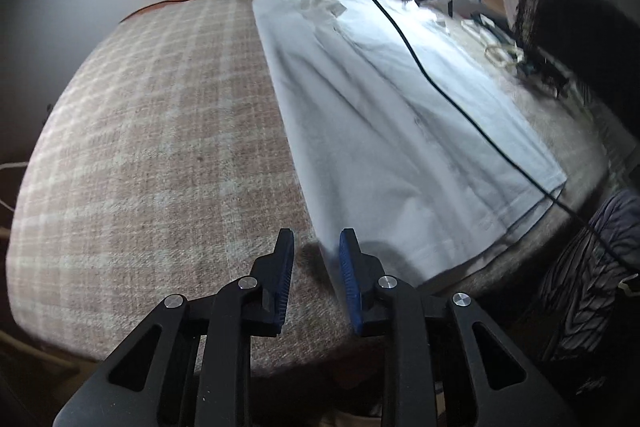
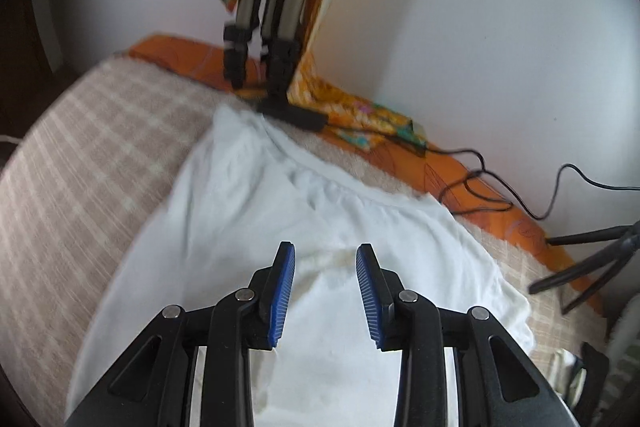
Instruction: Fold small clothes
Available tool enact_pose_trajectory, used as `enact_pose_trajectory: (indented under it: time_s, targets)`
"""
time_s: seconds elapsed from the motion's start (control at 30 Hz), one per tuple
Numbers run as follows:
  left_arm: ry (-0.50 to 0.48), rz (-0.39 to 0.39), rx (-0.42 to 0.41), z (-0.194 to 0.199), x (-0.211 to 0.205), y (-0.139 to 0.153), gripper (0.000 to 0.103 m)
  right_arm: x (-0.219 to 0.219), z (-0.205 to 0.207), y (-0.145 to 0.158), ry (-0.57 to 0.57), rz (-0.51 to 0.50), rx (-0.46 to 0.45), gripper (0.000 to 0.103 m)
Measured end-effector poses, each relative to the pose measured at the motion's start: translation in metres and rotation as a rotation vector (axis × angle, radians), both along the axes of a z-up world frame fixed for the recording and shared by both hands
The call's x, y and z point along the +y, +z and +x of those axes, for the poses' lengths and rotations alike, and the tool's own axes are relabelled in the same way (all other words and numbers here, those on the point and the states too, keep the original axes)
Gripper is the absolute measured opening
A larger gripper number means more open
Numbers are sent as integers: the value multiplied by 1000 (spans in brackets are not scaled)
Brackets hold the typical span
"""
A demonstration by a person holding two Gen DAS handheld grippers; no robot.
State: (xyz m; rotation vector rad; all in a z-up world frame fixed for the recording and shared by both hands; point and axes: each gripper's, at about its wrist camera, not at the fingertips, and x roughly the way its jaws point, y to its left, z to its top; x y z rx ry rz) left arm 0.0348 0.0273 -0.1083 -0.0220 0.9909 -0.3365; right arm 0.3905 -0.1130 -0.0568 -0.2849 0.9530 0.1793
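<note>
We have the white garment (image 1: 400, 115) folded lengthwise into a long strip on the checked blanket (image 1: 160, 131), both our left gripper (image 1: 316, 243) and right gripper (image 2: 325, 255) released and empty, with crosswise folds left.

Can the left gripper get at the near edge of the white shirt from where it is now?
Probably yes. The left gripper is open and empty right beside the white shirt, which lies flat on the checked blanket. Nothing sits between them.
</note>
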Motion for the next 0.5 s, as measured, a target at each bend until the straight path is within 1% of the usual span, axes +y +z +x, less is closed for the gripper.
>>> enact_pose_trajectory:
  time_s: [0.03,0.1,0.17,0.23,0.3,0.4,0.43,0.47,0.5]
  targets:
    - [8,-30,1,1,3,1,23,-1,4,4,9,48,-13,33]
    - [14,-75,8,6,6,2,23,3,15,6,9,87,-36,33]
    - [8,-78,13,10,2,2,23,7,29,5,2,119,-40,35]
    - [-1,-67,27,13,-1,-2,23,8,45,1,-5,184,-32,35]
    - [-6,-55,53,17,-4,-8,23,12,58,-8,-18,185,-22,35]
    - [-18,-39,42,18,-8,-9,23,15,74,-24,-19,125,9,37]
    - [-21,-33,41,18,-9,-9,23,14,77,-29,-23,111,18,43]
    - [-20,-35,42,18,-10,-8,23,11,79,-33,-34,107,25,53]
    - [-17,-41,44,18,-10,-8,23,6,80,-35,-42,123,29,55]
